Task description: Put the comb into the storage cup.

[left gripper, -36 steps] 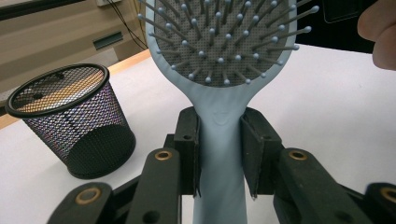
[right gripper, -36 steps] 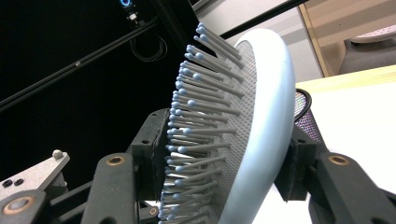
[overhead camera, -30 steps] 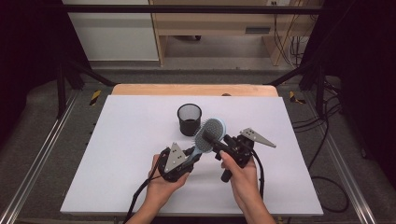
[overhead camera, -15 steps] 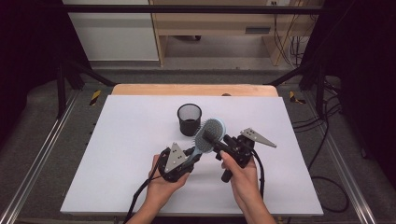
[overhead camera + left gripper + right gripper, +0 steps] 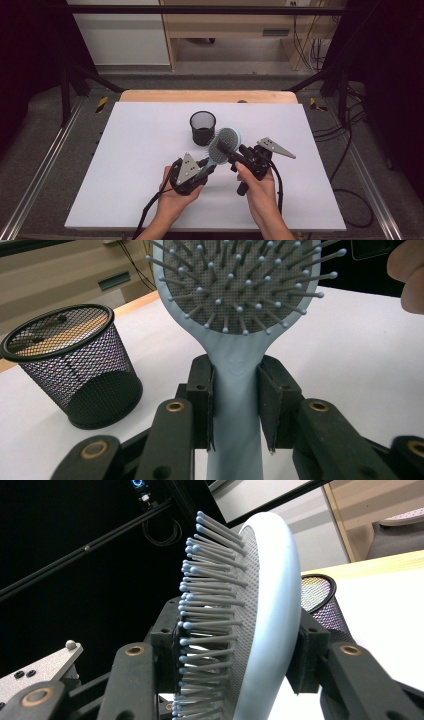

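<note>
While both hands (image 5: 176, 197) hover | tools clamp hairbrush (image 5: 223, 144) | near cup (image 5: 202, 127)

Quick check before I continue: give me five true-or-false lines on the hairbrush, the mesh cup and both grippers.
1. The left gripper clamps the hairbrush by its handle. True.
2. The right gripper is open, clear of the brush. False: its jaws straddle the brush head, one on the bristle side, one on the back.
3. The mesh cup stands upright on the table. True.
4. The brush rests inside the cup. False: it is held above the table, beside the cup.
5. The bristles point down at the table. False: they face up.
</note>
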`<state>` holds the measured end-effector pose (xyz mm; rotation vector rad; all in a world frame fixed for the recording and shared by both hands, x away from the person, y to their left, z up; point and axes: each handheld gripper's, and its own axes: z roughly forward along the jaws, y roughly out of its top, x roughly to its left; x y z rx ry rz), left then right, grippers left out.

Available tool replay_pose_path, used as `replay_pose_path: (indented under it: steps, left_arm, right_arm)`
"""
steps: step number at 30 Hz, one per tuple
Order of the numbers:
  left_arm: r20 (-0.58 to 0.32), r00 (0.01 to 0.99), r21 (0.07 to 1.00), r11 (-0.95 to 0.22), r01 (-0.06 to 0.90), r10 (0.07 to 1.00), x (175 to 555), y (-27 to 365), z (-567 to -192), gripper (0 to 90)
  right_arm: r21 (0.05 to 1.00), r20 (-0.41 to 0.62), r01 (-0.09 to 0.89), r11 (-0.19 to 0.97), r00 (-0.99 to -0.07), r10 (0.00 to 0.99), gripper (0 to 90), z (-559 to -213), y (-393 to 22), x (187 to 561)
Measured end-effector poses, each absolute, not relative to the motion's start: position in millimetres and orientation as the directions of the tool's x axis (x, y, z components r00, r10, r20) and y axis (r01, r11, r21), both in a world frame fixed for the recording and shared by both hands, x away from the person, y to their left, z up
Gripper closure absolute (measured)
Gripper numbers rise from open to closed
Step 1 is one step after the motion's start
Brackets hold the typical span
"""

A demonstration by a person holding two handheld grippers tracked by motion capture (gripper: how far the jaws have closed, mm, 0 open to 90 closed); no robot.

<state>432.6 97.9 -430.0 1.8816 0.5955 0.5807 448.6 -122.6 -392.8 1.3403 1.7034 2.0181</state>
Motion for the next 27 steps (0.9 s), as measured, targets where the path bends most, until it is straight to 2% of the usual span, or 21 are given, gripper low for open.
replay_pose_path:
  steps: [27]
  left_arm:
    - [0.113,0.763,0.928,-0.343,0.149,0.637,433.3,97.8,-431.2,69.6]
  right_arm:
    - [0.859,0.507,0.396,-0.324,-0.578,0.639,52.8,-392.6,-121.9,447.8]
